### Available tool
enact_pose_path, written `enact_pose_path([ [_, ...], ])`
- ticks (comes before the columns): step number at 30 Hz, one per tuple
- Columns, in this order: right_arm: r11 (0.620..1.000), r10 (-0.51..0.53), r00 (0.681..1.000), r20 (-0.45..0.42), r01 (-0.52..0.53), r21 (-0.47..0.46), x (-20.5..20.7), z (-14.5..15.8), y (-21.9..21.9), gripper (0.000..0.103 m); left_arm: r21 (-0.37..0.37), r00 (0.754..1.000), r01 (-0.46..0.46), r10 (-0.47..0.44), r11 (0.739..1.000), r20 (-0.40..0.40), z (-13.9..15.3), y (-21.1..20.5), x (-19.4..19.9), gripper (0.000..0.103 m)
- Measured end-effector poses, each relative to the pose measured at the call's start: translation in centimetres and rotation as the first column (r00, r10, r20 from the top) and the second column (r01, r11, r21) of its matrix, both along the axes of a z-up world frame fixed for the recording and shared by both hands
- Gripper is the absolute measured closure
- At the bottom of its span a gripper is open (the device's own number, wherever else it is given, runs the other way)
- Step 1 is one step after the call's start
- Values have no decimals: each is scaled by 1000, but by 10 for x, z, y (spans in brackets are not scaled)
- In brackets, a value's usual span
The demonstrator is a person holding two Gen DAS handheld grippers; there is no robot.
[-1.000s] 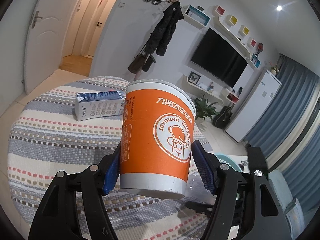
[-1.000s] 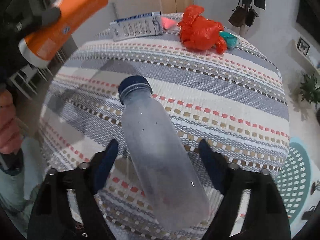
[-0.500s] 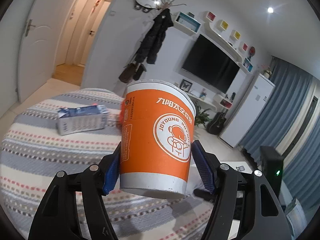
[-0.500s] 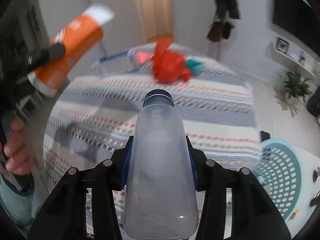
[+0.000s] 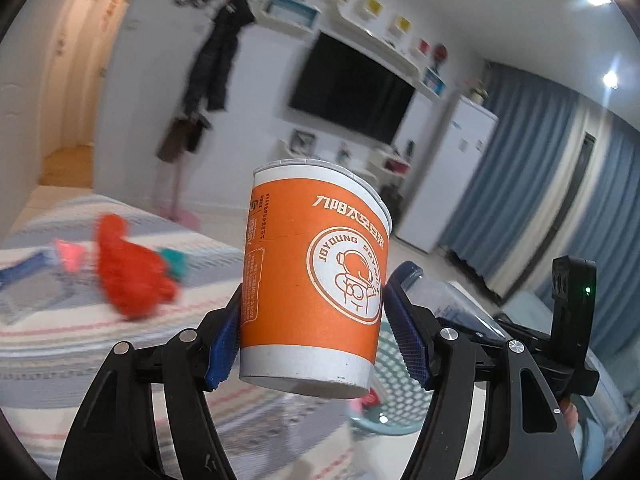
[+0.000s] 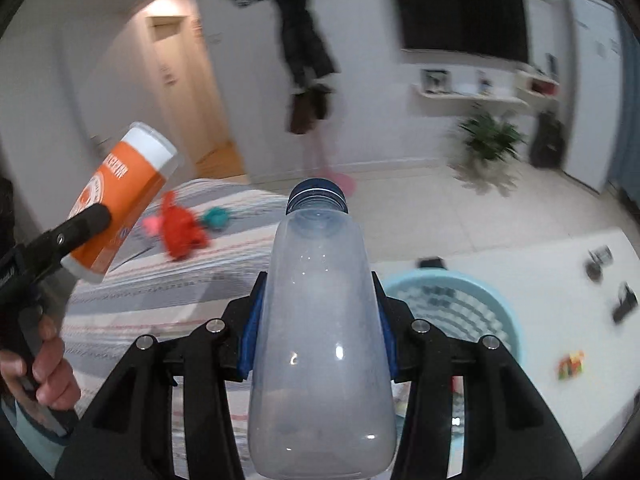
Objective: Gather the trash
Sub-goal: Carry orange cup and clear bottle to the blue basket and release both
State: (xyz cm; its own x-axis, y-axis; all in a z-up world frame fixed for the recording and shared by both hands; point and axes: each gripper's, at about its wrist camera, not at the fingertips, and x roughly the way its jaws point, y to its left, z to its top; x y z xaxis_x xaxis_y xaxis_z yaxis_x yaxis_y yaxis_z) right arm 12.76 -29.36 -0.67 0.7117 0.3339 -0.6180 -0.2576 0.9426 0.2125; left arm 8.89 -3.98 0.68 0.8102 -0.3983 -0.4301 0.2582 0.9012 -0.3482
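Note:
An orange and white paper cup stands upright between the blue pads of my left gripper, which is shut on it above the table edge. The right wrist view has the same cup tilted at the left, with a person's hand on the handle. My right gripper is shut on a clear plastic bottle with a dark blue cap, held off the table. A light blue perforated basket sits on the floor just beyond the bottle, and below the cup as the basket.
A round table with a striped cloth carries a crumpled red bag, a teal scrap and a pink scrap. Small dark objects and a coloured wrapper lie on the white floor mat near the basket.
My right gripper closed on the bottle and lifted it off the table. Both grippers swung right, away from the table top toward the basket. The milk carton has left both views.

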Motion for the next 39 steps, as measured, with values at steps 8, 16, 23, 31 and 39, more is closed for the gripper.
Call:
enact_pose_path([
  [8,978,-207,964,-164,211,4,15,-68,-65,59,-19,961,166,-166,986,-223,-71,-88,56,38],
  [16,947,-302,896,-325,321,5,22,-132,-98,59,5,925,221,-208,975,-318,-113,-124,74,38],
  [23,934,-326,878,-351,357,28,26,-140,-110,58,4,917,239,-224,971,-331,-117,-132,77,30],
  [31,949,-293,888,-355,316,8,27,-142,-91,58,-6,921,221,-211,975,-328,-121,-114,68,30],
  [39,983,-173,962,-213,181,16,22,-94,-29,58,6,960,154,-148,988,-239,-92,-65,44,30],
])
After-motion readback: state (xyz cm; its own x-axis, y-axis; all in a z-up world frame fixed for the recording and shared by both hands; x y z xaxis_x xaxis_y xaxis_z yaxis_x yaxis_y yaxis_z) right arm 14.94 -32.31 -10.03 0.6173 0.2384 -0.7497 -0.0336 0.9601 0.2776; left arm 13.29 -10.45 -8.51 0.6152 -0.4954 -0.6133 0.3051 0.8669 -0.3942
